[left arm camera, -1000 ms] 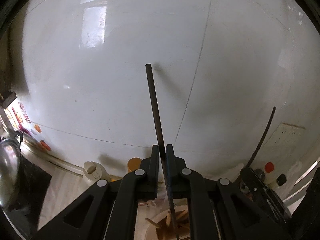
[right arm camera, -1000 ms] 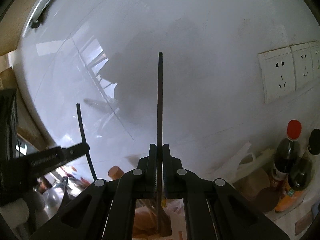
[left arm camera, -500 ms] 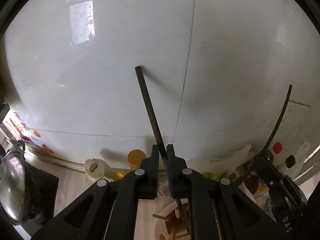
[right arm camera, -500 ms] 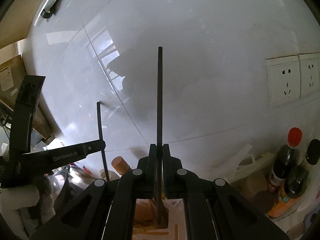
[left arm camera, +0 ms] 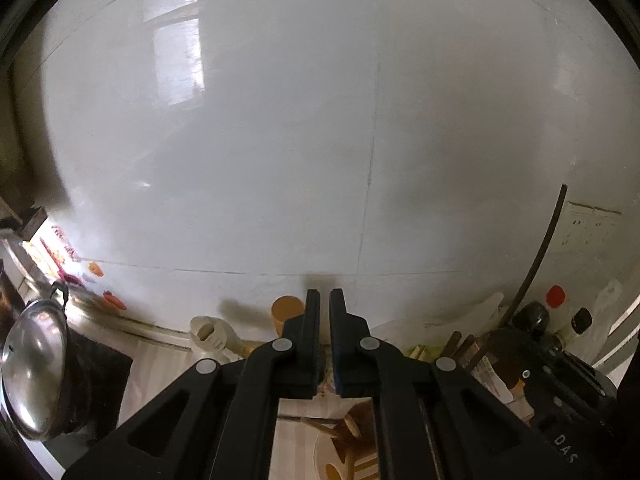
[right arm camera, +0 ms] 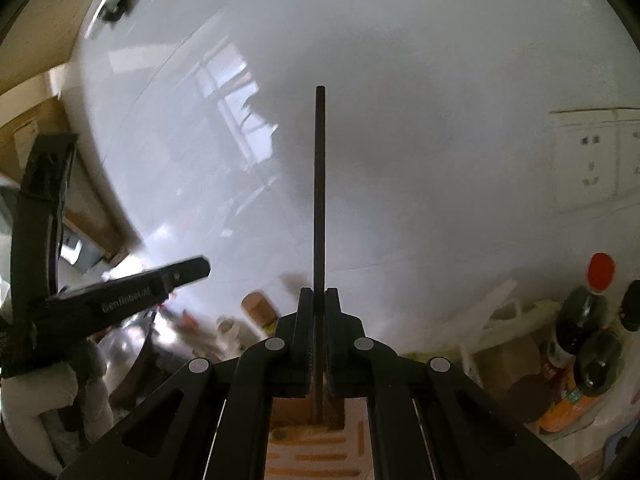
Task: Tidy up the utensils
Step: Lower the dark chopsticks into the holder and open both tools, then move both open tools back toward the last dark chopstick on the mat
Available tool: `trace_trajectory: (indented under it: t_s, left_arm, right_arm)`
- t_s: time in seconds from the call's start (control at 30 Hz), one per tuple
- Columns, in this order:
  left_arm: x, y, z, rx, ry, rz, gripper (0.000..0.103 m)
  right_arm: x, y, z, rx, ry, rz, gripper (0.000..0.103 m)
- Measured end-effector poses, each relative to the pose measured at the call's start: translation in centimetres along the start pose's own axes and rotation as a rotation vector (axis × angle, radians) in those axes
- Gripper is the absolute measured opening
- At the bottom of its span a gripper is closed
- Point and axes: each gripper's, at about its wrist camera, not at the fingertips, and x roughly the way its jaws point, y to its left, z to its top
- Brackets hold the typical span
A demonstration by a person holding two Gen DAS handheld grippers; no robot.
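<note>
Right wrist view shows your right gripper (right arm camera: 319, 304) with its fingers clamped on a dark chopstick (right arm camera: 319, 200) that stands upright against the white tiled wall (right arm camera: 420, 100), its lower end over a wooden holder (right arm camera: 296, 412). Your left gripper (left arm camera: 324, 304) holds nothing, its fingers a narrow gap apart. Beneath it, wooden utensils (left arm camera: 344, 428) lie on the bench (left arm camera: 160, 372). Sauce bottles (right arm camera: 588, 316) stand at the right.

Your left gripper (left arm camera: 324, 300) no longer holds its dark chopstick; the jaws now stand slightly apart with nothing between them. In the right wrist view the left gripper (right arm camera: 188, 270) shows no stick above it, and sits closer in.
</note>
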Motion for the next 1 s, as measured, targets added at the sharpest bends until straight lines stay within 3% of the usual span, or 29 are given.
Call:
trace_trajectory:
  t_s: [0.23, 0.27, 0.3, 0.37, 0.4, 0.47, 0.53, 0.67, 0.8, 0.87, 1.0]
  left_arm:
    - [-1.3, 1.8, -0.7, -0.094, 0.022, 0.026, 0.008]
    - [-1.5, 2.1, -0.9, -0.102, 0.019, 0.028, 0.015]
    - [-1.9, 2.5, -1.0, -0.107, 0.013, 0.042, 0.024]
    - [-2.4, 3.1, -1.3, -0.111, 0.004, 0.076, 0.094]
    - [-2.8, 3.4, -1.6, -0.116, -0.006, 0.088, 0.103]
    - [-3.7, 3.9, -2.1, -0.122, -0.019, 0.109, 0.103]
    - [-4.3, 4.4, -2.9, -0.128, -0.007, 0.125, 0.103]
    - [-5.1, 5.0, -4.5, -0.138, 0.011, 0.139, 0.103]
    - [-5.7, 5.4, -6.5, -0.140, 0.030, 0.155, 0.103]
    - [-6.0, 5.7, -7.8, -0.139, 0.048, 0.173, 0.103]
    - [-5.9, 6.1, -9.9, -0.117, 0.065, 0.220, 0.103]
  right_arm:
    - [1.4, 0.5, 0.1, -0.035, 0.126, 0.041, 0.006]
    - [1.8, 0.5, 0.1, -0.032, 0.166, 0.046, 0.006]
    - [2.0, 0.6, 0.0, -0.035, 0.188, 0.045, 0.006]
    - [1.9, 0.8, -0.2, -0.046, 0.208, 0.040, 0.010]
    - [1.7, 0.9, -0.3, -0.045, 0.209, 0.038, 0.014]
    - [0.9, 1.0, -0.2, -0.035, 0.197, 0.037, 0.039]
    - [0.3, 1.2, -0.1, -0.033, 0.181, 0.036, 0.048]
    - [-1.7, 1.7, 0.0, -0.034, 0.148, 0.008, 0.056]
    - [-4.0, 2.1, -0.4, -0.033, 0.121, -0.044, 0.073]
    - [-5.0, 2.5, -1.1, -0.047, 0.118, -0.115, 0.087]
    - [-5.7, 2.5, -2.9, -0.050, 0.136, -0.227, 0.098]
